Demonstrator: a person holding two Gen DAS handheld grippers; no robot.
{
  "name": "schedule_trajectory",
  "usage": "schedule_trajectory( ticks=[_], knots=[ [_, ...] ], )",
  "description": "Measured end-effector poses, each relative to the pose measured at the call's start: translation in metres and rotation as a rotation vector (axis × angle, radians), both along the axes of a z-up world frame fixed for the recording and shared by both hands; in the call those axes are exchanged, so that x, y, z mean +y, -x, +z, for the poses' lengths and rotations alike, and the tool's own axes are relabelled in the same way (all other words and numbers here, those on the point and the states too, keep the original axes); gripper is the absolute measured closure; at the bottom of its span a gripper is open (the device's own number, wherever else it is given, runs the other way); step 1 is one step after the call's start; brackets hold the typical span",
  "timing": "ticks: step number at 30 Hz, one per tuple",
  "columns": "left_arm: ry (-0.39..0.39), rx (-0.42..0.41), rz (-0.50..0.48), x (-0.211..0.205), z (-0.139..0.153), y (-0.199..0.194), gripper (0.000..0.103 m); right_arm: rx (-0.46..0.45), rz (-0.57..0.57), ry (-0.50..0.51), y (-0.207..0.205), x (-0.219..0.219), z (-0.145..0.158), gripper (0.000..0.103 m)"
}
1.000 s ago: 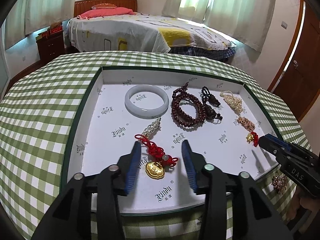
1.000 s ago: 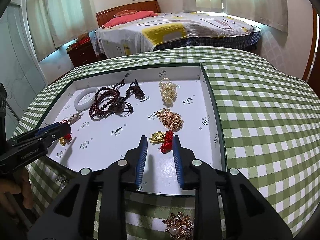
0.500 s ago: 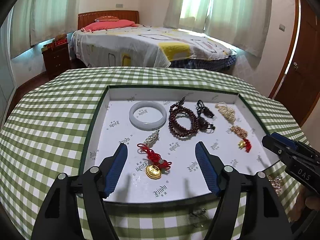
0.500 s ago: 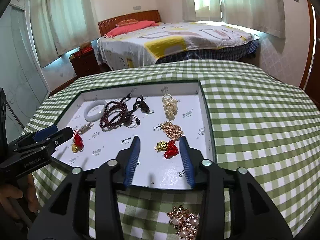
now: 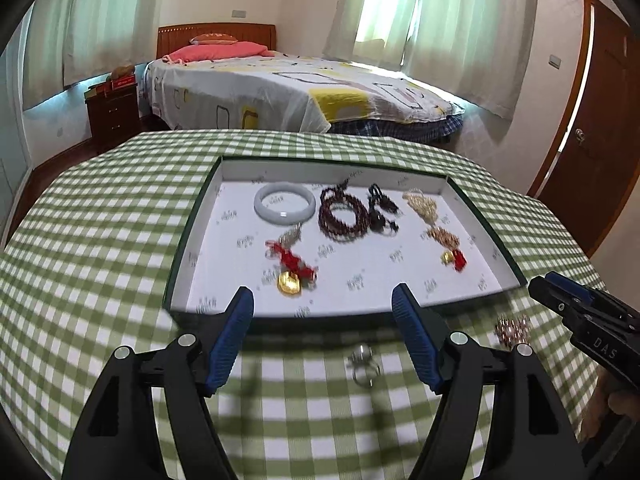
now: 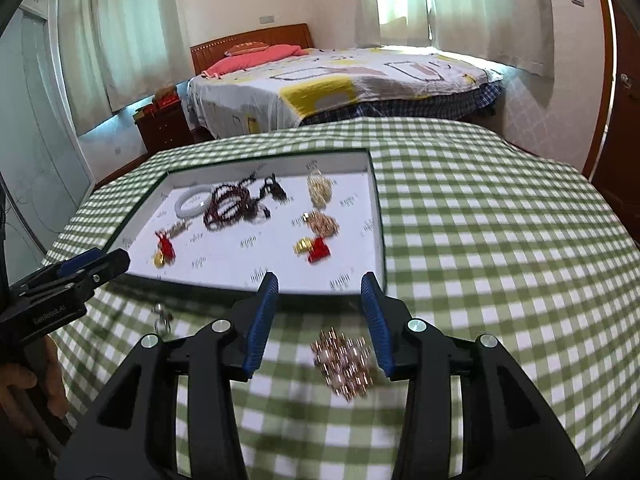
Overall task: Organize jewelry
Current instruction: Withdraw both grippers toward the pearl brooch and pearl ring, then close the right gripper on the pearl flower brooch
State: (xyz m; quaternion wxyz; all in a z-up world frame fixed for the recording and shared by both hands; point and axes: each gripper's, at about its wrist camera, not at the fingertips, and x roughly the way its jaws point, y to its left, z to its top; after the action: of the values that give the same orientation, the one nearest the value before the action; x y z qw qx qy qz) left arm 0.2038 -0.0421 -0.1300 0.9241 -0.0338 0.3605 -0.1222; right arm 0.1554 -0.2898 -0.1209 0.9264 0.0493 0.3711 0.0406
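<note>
The shallow white-lined tray with dark green rim [image 5: 182,248] is sitting on the green-and-white checked tabletop [image 5: 92,240]. Lying inside it are a pale jade bangle [image 5: 284,207] toward the far left corner, a dark red bead string [image 5: 342,216] beside it, a cream pearl piece [image 5: 420,204] near the far right corner, and a red knotted cord with gold pendant [image 5: 294,276] near the near edge. A small silver ring [image 5: 364,364] and a rose-gold beaded brooch [image 6: 344,360] are resting on the tabletop outside the tray's near edge.

The left gripper [image 5: 322,340] is hovering with jaws standing wide apart, gripping nothing. The right gripper [image 6: 318,316] is showing jaws partly apart, also empty, with the brooch lying below them.
</note>
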Motion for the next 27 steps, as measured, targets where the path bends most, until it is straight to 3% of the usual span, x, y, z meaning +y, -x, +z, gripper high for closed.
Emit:
schedule_trajectory(
  ticks=[9, 27],
  knots=[
    [-0.018, 0.040, -0.001, -0.004, -0.014, 0.018, 0.034, 0.075, -0.016, -0.005, 0.010, -0.008, -0.027, 0.061],
    [-0.025, 0.068, 0.002, -0.007, -0.025, 0.020, 0.034, 0.114, -0.009, -0.006, -0.005, -0.002, -0.049, 0.062]
  ],
)
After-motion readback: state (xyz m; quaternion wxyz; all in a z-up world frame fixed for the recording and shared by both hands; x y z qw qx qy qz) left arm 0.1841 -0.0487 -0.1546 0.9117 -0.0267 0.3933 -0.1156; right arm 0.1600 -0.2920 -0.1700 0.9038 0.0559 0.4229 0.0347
